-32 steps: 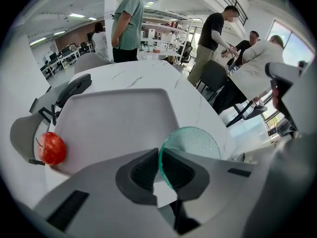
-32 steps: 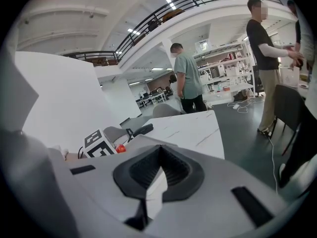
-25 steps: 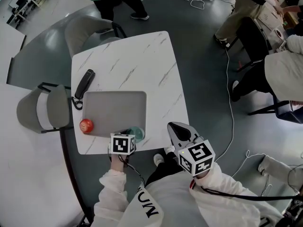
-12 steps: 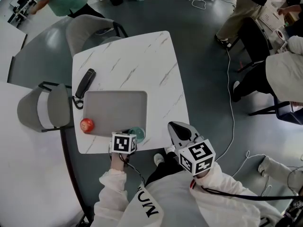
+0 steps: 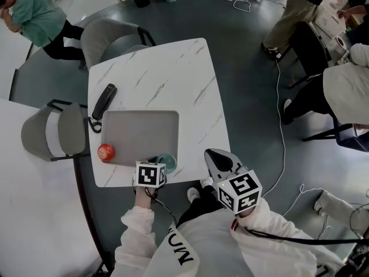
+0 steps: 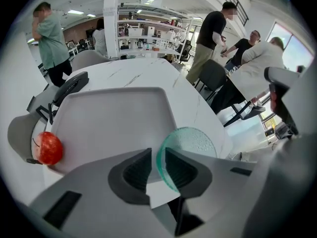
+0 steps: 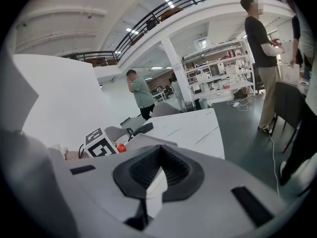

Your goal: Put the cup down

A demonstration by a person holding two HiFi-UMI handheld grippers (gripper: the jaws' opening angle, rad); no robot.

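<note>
Opening, the left claw (image 6: 157,157) straddles one wall of the cup (image 6: 193,143).

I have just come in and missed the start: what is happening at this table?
A person works with a two-jaw gripper in each hand. The left gripper has the rim of a translucent green glass cup between its jaws, which are opening. The cup appears set down at the near right corner of a grey rectangular tray on a white marble-pattern table. The right gripper is shut and empty, off the table's near edge.
</note>
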